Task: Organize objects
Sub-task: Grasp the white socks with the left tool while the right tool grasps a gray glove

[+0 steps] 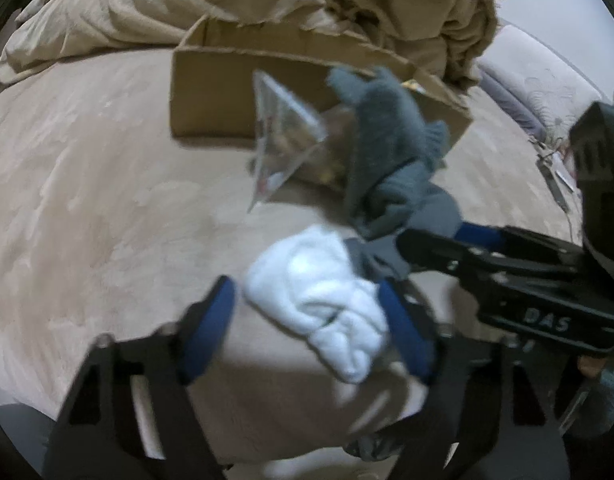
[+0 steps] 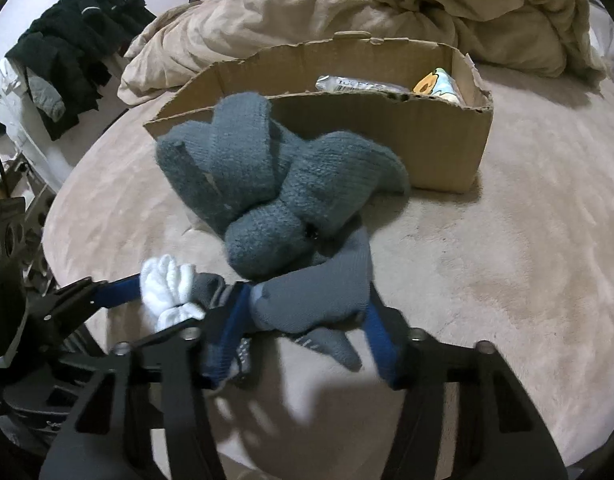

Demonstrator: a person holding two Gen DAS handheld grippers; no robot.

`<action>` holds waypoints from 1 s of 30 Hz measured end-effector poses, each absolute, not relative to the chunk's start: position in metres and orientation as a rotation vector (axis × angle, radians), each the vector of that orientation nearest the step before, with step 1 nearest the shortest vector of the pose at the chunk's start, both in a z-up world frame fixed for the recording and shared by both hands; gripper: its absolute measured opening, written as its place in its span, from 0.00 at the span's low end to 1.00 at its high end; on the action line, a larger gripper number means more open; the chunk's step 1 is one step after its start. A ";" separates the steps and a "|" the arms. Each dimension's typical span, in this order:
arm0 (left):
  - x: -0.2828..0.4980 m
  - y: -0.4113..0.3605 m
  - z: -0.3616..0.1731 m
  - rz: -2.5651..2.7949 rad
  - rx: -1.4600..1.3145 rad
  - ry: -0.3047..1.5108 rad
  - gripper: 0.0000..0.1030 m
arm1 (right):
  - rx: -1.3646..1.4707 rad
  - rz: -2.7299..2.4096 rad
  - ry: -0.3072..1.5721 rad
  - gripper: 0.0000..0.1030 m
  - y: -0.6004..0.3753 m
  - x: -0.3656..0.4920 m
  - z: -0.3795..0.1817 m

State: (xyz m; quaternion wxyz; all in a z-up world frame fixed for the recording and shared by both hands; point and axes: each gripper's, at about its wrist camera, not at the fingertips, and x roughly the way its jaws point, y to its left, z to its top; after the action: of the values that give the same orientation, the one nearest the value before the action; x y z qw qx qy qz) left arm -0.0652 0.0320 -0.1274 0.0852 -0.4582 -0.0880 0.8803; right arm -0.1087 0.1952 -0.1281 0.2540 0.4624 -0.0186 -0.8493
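We hold two bundles of socks above the bed (image 2: 507, 240), one in each claw, because loose soft things like these are easiest to move lifted clear of the plush cover, not dragged across it.

Our left claw (image 1: 307, 312) has its blue pads on either side of the white sock bundle (image 1: 327, 308). The right pad presses into the cloth, but the left pad seems to stand a little off it, so we cannot tell whether this grip is firm or only cradling.

Our right claw (image 2: 307, 320) is clamped on the grey sock bundle (image 2: 279, 200), pinching its lower, lighter grey cuff so that the bulky knitted part rides up and forward, out of the way of the fingers.

The two claws sit just beside each other, and the bundles nearly touch. We judge this keeps both loads together for one trip.

The cardboard box (image 2: 447, 140) lies ahead, open at the top, low-walled, already holding a few packets (image 2: 359, 82). We take it for the destination. In the left view a clear plastic bag (image 1: 283, 132) leans at its near wall.
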 end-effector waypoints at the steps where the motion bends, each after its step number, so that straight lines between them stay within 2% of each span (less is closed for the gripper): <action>1: -0.063 0.036 -0.125 2.631 -1.355 -0.244 0.60 | 1.256 -2.302 -0.030 0.39 0.193 -0.106 -0.127; 4: -0.058 0.041 -0.119 2.658 -1.320 -0.202 0.53 | 1.244 -2.309 0.015 0.33 0.191 -0.096 -0.123; 11: -0.053 0.038 -0.105 2.670 -1.295 -0.222 0.44 | 1.235 -2.365 -0.029 0.32 0.214 -0.084 -0.110; 22: -0.052 0.042 -0.107 2.645 -1.286 -0.218 0.43 | 1.160 -2.450 -0.086 0.32 0.243 -0.081 -0.077; 30: -0.054 0.041 -0.083 2.706 -1.184 -0.221 0.38 | 1.034 -2.506 -0.128 0.32 0.262 -0.077 -0.039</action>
State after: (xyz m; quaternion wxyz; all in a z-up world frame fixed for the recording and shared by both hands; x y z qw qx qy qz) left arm -0.0536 0.0407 -0.0834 0.0896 -0.3982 -0.0744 0.9099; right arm -0.0773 0.2620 -0.0390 0.2123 0.3723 -0.0462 -0.9023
